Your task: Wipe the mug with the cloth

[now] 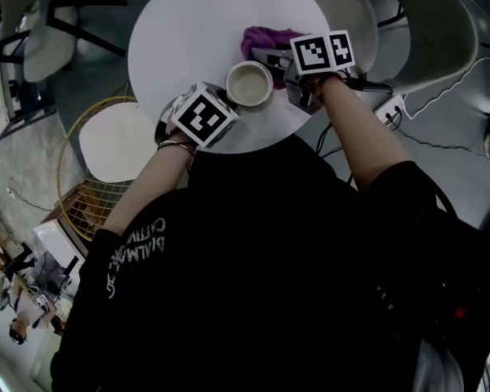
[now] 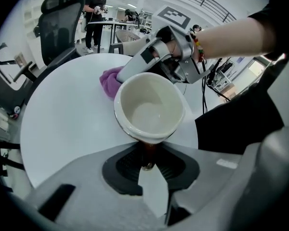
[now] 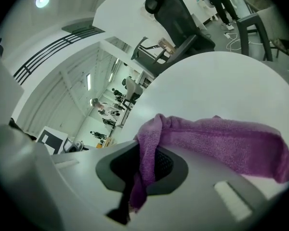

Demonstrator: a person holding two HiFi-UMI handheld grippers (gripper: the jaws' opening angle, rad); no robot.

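A cream mug (image 1: 249,84) stands tilted over the near part of the round white table (image 1: 188,31). My left gripper (image 1: 230,106) is shut on it from the near left. In the left gripper view the mug (image 2: 149,107) opens toward the camera and its lower side sits between the jaws of the left gripper (image 2: 147,160). The purple cloth (image 1: 261,41) lies bunched just behind the mug. My right gripper (image 1: 282,62) is shut on it; a fold of the cloth (image 3: 216,143) runs down between the jaws of the right gripper (image 3: 137,177). From the left gripper view the right gripper (image 2: 130,71) reaches the cloth (image 2: 110,81) at the mug's far rim.
A round white stool on a wire frame (image 1: 114,141) stands left of the table. Pale chairs (image 1: 429,31) are at the back right, and a power strip with cables (image 1: 392,109) lies on the floor to the right. An office chair (image 2: 62,28) and a standing person (image 2: 95,13) are beyond the table.
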